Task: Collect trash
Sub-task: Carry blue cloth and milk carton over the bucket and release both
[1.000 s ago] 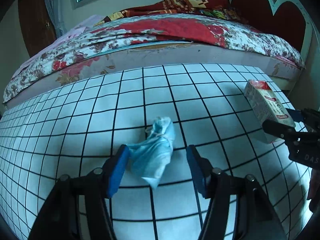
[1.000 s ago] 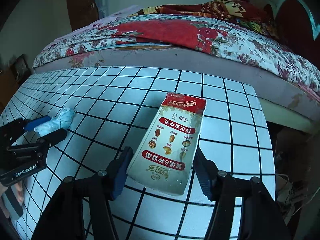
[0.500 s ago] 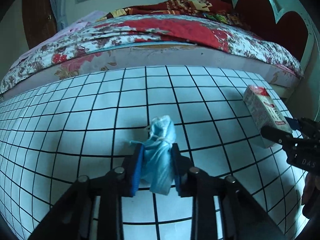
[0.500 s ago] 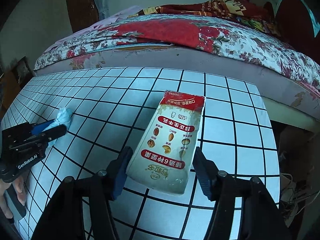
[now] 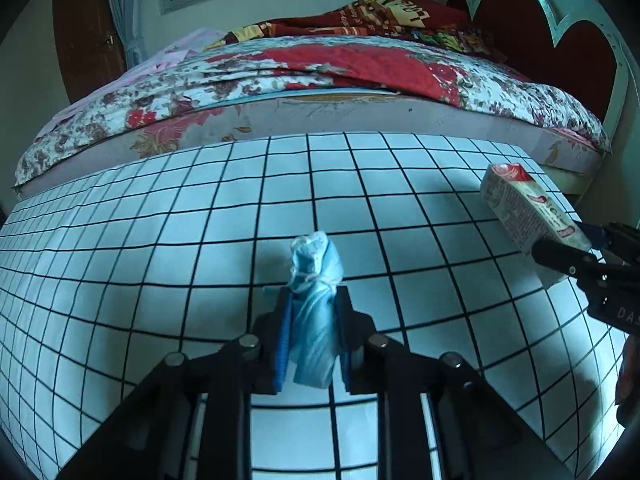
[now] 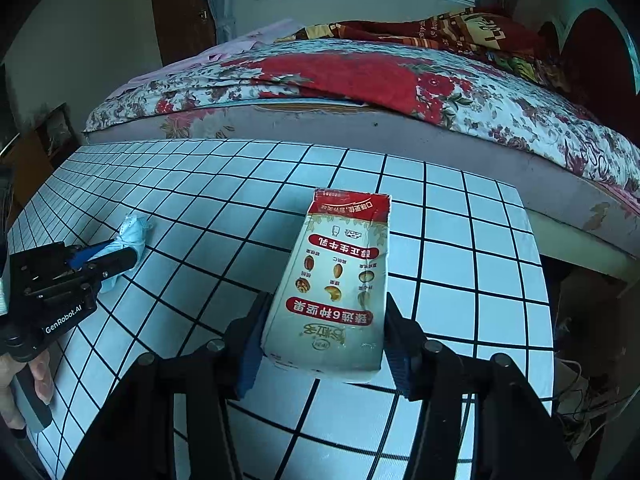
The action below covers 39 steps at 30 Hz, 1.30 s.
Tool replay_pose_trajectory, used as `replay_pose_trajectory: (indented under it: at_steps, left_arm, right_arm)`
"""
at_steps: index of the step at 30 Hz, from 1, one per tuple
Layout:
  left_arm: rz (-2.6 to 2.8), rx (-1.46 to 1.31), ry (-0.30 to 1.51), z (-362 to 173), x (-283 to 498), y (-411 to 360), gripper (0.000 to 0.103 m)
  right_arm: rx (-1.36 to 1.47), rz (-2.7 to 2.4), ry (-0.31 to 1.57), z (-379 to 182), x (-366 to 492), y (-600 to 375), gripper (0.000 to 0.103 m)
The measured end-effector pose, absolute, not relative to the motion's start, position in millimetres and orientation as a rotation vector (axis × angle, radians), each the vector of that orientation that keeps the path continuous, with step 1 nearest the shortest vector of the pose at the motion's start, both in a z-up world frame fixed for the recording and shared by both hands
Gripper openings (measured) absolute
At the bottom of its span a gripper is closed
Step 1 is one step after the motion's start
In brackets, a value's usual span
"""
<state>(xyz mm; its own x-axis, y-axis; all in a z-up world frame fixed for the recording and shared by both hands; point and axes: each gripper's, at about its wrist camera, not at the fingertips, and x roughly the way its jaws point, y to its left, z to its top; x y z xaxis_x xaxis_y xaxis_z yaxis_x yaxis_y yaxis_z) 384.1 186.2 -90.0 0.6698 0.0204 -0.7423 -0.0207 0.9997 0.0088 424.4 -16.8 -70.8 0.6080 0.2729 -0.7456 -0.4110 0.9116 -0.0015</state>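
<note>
The left gripper point(image 5: 313, 332) pinches a knotted blue plastic bag point(image 5: 314, 312) — its fingers point(image 5: 283, 340) have just been closing and now press the crumpled bundle from both sides, low over the gridded counter point(image 5: 160, 240). On the other side, the right gripper point(image 6: 324, 344) has the milk carton point(image 6: 334, 292) between its fingers point(image 6: 250, 350), which have just been closing in; both pads sit against the carton's lower sides, squeezing it as it lies flat on the counter with its red top pointing away toward the bed point(image 6: 360, 92).

Around them the counter surface is open between the two pieces of trash, which lie well apart. The bed, with its floral cover and a red blanket point(image 6: 440, 32) heaped at the far end, runs right along the counter's far edge.

The left wrist view catches the carton from the side at the right edge, with a dark finger of the right gripper across it, and shows the red heart-shaped headboard point(image 5: 540, 28). The right wrist view alone shows the carton's printed face with nut pictures, a hand point(image 6: 24, 384) wrapped around the left gripper's handle, and a tangle of cables point(image 6: 580, 392) beyond the counter's right end.
</note>
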Motion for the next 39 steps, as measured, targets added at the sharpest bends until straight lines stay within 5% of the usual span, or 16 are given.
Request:
replay_pose_trajectory:
  at_steps: [39]
  left_arm:
    - [-0.072,0.052,0.641,4,195,116,0.02]
  right_arm:
    - [-0.214,0.345,0.611,34,193,-67,0.053]
